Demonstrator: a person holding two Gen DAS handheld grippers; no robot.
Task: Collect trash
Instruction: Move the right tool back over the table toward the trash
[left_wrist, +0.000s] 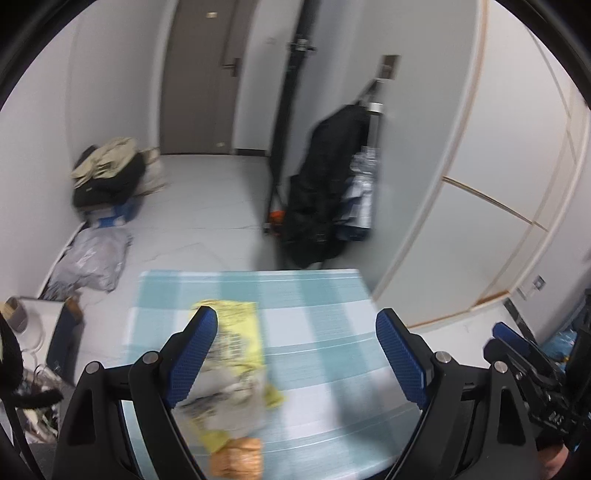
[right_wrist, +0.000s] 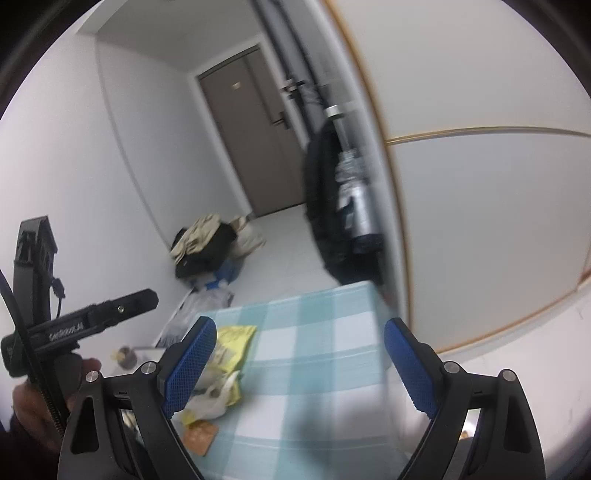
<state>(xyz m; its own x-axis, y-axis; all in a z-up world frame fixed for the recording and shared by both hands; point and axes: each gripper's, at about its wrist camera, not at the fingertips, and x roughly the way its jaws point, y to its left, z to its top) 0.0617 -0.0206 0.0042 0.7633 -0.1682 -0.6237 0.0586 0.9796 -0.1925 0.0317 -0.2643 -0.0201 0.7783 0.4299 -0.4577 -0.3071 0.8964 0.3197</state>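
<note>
Both grippers hang over a surface (left_wrist: 314, 295) covered in a blue-and-white checked cloth, and nothing has been collected as far as the views show. The left gripper (left_wrist: 295, 354) stands wide open with only cloth between its blue pads; it holds nothing. The right gripper (right_wrist: 299, 365) is likewise spread wide and empty.

The trash lies on the left part of the surface: a yellow printed wrapper (left_wrist: 236, 321) lying over a crumpled pale bag (left_wrist: 225, 398), with an orange packet (left_wrist: 240, 458) nearer the camera. In the left view the heap sits just beside and partly behind the left finger (left_wrist: 192, 362), not between the two pads. In the right view the wrapper (right_wrist: 231, 345) and the orange packet (right_wrist: 201, 437) sit to the left of that gripper's opening as well.

So the job looks to be at its start: every piece is loose on the cloth, and no bin shows on the surface. What remains, by my reading, is to line a gripper up on the heap, close on it, and carry it off. The bag is limp and may slip or shed the wrapper when lifted.
</note>
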